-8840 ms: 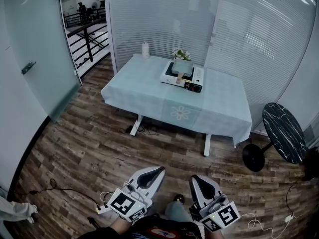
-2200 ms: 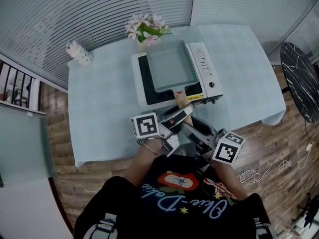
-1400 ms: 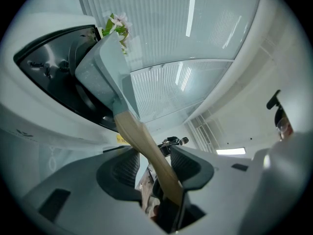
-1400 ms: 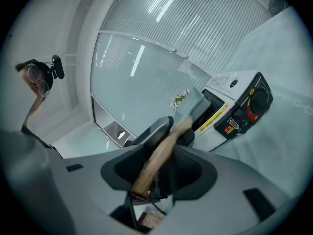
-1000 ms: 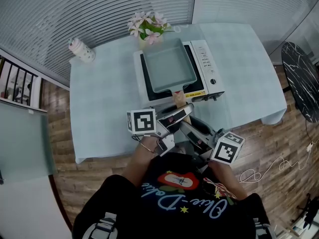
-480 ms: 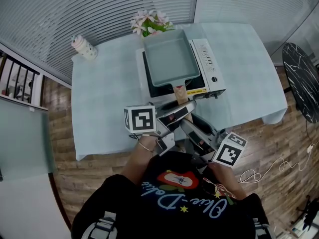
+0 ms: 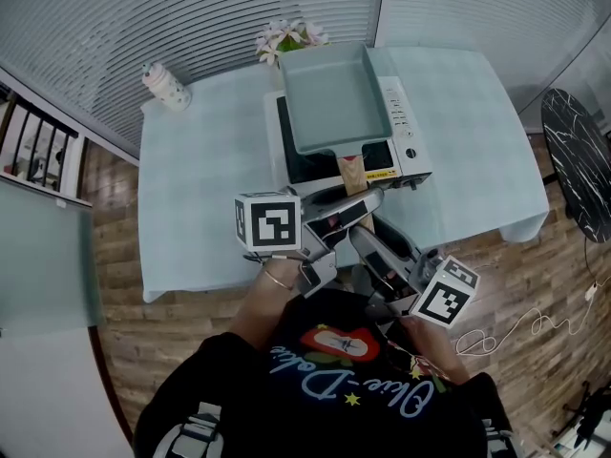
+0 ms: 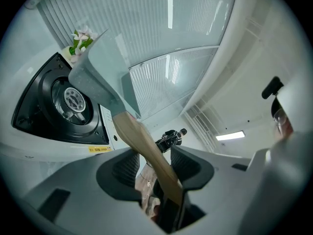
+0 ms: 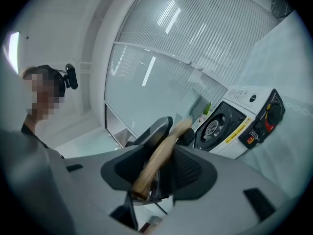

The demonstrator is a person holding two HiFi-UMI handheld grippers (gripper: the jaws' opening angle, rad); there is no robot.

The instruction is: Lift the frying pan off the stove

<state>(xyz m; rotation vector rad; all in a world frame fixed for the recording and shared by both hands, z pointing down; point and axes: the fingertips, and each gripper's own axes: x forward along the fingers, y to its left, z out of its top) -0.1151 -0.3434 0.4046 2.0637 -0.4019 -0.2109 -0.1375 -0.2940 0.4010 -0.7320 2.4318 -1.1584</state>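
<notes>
Head view — Q. What do we mark as changed since the panel a second earlier?
A. We mark the frying pan [image 7: 334,98]. Its pale square body now sits higher in the frame and reaches the flowers [image 7: 286,36] at upper centre. More of the dark top of the stove [image 7: 406,132] shows beneath its near edge. We read this as the pan having risen off the burner.

Q. How do we confirm the gap?
A. We turn to the left gripper view. The pan hangs tilted in the upper left, and the burner [image 8: 73,99] lies uncovered below it, with no contact that we can see.

Q. What holds it?
A. Both claws hold it. The left gripper [image 7: 363,201] is clamped on the wooden handle [image 7: 351,172], which runs diagonally between its ribbed pads at lower centre of its own view. The right gripper [image 7: 361,237] is closed on the same handle nearer the butt end, just behind the left one. Its own view shows the wood pinched between the pads, with the stove off to the right.

Q. What does this mean for the task?
A. We judge the lift essentially achieved, since the pan is airborne above the stove, over the table [image 7: 191,189]. What remains, in our judgement, is keeping the pan steady, because it tilts and both grips sit at one end of a long lever.
</notes>
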